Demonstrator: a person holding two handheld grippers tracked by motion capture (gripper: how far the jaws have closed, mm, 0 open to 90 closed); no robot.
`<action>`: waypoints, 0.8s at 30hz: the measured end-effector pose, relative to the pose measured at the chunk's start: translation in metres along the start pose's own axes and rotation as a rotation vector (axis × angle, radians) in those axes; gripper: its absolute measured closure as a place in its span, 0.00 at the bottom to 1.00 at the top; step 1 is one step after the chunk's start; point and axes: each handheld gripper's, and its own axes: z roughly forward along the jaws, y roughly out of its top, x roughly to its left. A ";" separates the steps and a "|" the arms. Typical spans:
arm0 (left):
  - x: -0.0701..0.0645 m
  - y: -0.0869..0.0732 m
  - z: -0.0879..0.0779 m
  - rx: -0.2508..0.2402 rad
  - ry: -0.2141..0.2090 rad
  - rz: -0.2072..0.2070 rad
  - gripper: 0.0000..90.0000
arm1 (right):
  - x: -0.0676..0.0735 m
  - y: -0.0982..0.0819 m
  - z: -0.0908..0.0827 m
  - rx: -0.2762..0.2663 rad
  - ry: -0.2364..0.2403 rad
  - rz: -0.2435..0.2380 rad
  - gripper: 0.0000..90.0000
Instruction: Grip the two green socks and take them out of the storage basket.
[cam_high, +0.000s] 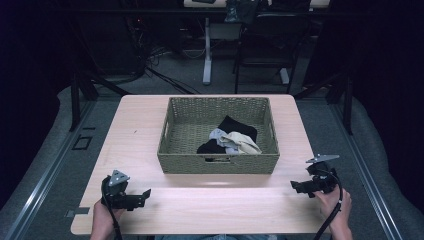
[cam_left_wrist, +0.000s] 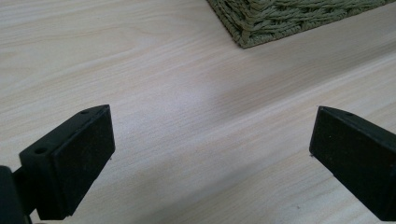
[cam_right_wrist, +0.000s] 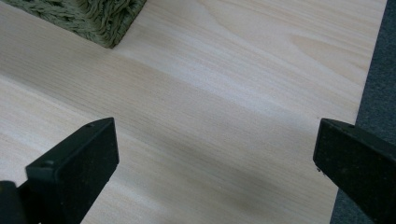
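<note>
Nearest the camera, both grippers, left (cam_high: 142, 196) and right (cam_high: 296, 186), rest on the worktop (cam_high: 210, 210) with fingers released, while the soft, light clothes (cam_high: 231, 141) lie mid-frame in the wicker basket (cam_high: 218, 164), likely best pinched at a raised fold.

We see a pale wood counter (cam_high: 150, 125) with rounded corners. A woven basket (cam_high: 218, 163) sits directly on it, centred between the left and right edges and nearer the far edge than the near one. The strip along the near edge is bare wood, as are the margins beside the basket.
</note>
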 end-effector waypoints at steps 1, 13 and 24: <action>0.000 0.000 0.000 -0.003 0.002 0.000 0.00 | 0.000 0.000 0.000 -0.001 0.004 0.000 0.00; 0.000 -0.001 -0.002 -0.014 -0.003 -0.006 0.00 | 0.001 0.004 -0.001 0.004 0.007 0.010 0.00; 0.001 -0.002 -0.001 -0.007 0.002 -0.003 0.00 | 0.004 0.021 -0.011 0.008 0.055 0.024 0.00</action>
